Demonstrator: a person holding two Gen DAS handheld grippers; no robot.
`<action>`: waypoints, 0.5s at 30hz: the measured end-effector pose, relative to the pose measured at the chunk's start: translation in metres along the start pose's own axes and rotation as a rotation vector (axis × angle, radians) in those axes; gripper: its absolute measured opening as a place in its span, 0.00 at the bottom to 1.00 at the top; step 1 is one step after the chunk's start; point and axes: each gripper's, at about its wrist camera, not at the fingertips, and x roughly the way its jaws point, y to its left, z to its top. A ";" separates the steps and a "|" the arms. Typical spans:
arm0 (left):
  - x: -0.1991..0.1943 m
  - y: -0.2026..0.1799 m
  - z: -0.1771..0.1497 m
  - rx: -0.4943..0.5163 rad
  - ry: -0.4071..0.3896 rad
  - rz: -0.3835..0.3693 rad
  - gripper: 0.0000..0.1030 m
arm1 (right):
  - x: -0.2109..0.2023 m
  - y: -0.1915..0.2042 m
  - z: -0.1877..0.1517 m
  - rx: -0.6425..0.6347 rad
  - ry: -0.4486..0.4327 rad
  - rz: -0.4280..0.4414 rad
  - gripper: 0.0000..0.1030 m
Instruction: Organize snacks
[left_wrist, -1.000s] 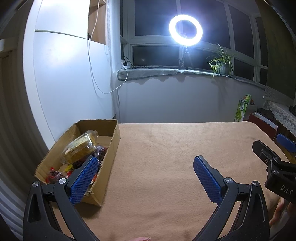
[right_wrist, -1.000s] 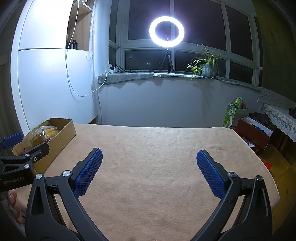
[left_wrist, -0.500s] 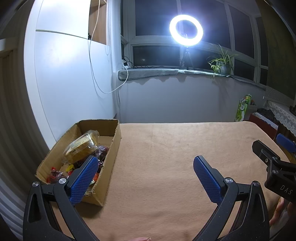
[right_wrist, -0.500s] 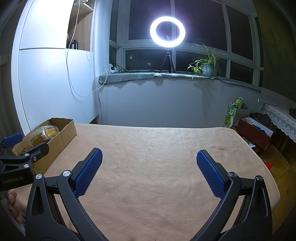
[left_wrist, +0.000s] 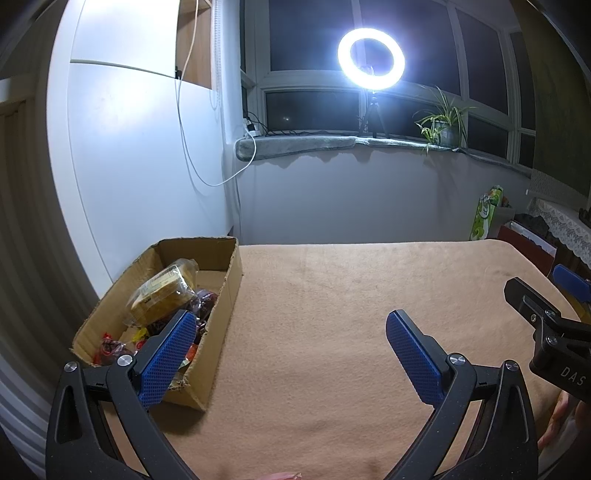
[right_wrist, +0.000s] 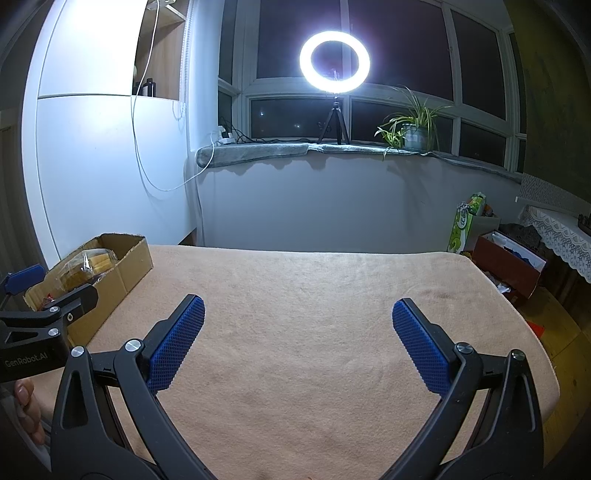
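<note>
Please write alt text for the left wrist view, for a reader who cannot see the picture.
The left gripper, jaws wide open and empty, hangs over a tan cloth-covered table, beside a cardboard box of wrapped snacks at the left. The right gripper shows at the right edge; a ring light glows at a dark window.

A tan blanket-covered table (left_wrist: 332, 314) carries a cardboard box (left_wrist: 218, 328) at its left edge.

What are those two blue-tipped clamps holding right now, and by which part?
Nothing. The left hand-held gripper and right hand-held gripper both gape open over the bare tan cloth; the snacks sit in the cardboard box.
</note>
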 end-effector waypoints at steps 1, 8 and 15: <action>0.000 0.000 0.000 -0.001 0.000 0.000 0.99 | 0.000 0.000 0.000 0.000 0.000 0.001 1.00; 0.001 0.000 -0.001 -0.001 0.002 -0.001 0.99 | 0.001 0.002 -0.001 0.000 0.003 0.002 1.00; 0.004 -0.001 -0.001 0.007 0.003 0.000 0.99 | 0.004 0.004 -0.004 0.001 0.005 0.003 1.00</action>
